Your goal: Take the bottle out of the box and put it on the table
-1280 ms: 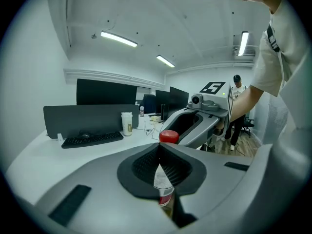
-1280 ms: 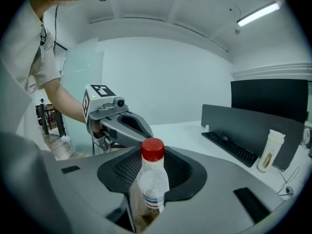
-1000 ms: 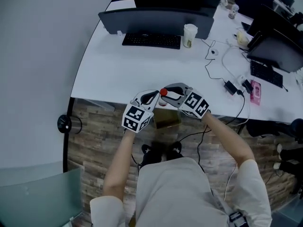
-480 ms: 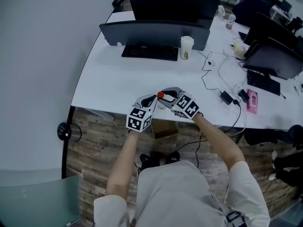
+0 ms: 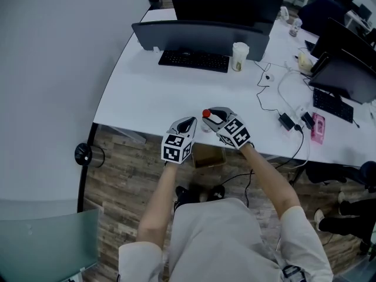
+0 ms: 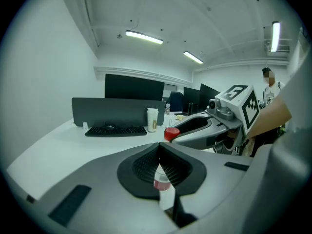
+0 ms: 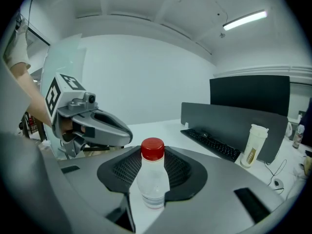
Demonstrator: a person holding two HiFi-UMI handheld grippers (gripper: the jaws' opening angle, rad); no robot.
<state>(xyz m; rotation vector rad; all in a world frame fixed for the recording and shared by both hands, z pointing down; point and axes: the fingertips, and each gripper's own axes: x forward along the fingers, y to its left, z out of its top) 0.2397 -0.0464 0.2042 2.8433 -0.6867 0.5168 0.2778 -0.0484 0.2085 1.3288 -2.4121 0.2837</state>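
1. Counter (image 5: pixel 147 93) room was what you needed, and you had it. The white counter lay bare on its near side, with the keyboard (image 5: pixel 194 60) and the cup (image 5: pixel 239 56) well apart at the back. Any spot just inside the near edge would have served.
2. Below that edge the cardboard box (image 5: pixel 208 155) sat on the floor, and the bottle was already out of it. The step in hand looked like the setting down.
3. Your right gripper (image 5: pixel 211 119) had its fingers (image 7: pixel 127 172) clamped on the bottle's body, below the shoulder. That grip was best kept firm until the base met the counter, and eased off slowly only then.
4. Your left gripper (image 5: pixel 189 124) hovered just beside the right one, its fingers (image 6: pixel 144 165) pressed together on nothing. It was best kept clear of the bottle, or used only to steady it.
5. The bottle (image 7: pixel 152 177) stood upright in the right gripper, over the counter's near edge. No view showed whether its base touched the top. It looked tall, narrow and light, so likely to tip, and you needed to lower it straight.
6. The red cap (image 7: pixel 152 149) sat above the fingers and gave you a ready check that the bottle was plumb.
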